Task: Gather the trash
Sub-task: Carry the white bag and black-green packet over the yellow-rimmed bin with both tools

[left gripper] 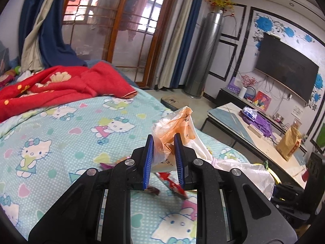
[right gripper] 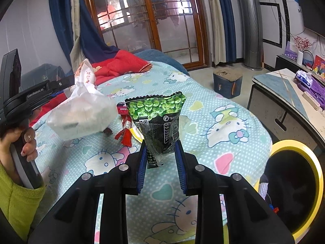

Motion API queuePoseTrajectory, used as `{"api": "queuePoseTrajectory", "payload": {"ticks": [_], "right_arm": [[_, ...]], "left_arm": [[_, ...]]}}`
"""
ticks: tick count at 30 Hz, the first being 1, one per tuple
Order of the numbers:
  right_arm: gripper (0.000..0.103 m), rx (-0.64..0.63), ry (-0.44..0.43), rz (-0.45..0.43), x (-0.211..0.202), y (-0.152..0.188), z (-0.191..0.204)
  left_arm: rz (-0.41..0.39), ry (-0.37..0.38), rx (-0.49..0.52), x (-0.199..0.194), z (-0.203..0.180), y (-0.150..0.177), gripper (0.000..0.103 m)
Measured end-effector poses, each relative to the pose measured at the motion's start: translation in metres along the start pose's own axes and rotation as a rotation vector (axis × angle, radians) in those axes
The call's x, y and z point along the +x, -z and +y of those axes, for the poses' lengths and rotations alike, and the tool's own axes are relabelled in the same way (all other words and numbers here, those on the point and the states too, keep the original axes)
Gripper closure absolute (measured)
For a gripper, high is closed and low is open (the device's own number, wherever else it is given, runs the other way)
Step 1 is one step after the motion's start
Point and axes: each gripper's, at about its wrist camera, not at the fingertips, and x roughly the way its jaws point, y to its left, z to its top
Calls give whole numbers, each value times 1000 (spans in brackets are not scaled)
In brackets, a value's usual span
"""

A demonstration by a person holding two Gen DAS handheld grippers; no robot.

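My left gripper (left gripper: 164, 140) is shut on the bunched top of a translucent white plastic bag (left gripper: 178, 126) with orange print, held above the bed. The same plastic bag (right gripper: 81, 109) hangs at the left of the right wrist view, under the left gripper's black body (right gripper: 30, 99), which a hand in a green sleeve holds. My right gripper (right gripper: 160, 145) is shut on a green and black snack packet (right gripper: 158, 113), lifted upright over the bed. Red wrappers (right gripper: 126, 130) lie on the sheet between bag and packet; red wrappers (left gripper: 174, 185) also show below the left fingers.
The bed has a light blue cartoon-cat sheet (left gripper: 61, 142) and a red blanket (left gripper: 61, 85) at its far end. A yellow-rimmed bin (right gripper: 294, 183) with a dark liner stands at the bed's right. A low table (left gripper: 264, 142) with a paper bag lies beyond; a blue stool (right gripper: 227, 83) is on the floor.
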Motion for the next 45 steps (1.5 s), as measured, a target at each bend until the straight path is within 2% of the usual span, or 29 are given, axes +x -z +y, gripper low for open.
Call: {"api": "queuePoseTrajectory", "payload": {"ticks": [27,45], "right_arm": [[77,105,146,-79,-64,7,-77],[77,264,268,-110,-88,24,-146]], "left_arm": [[29,130,213,5,-97,22,88],[75,214,363,30,-171,46,88]]}}
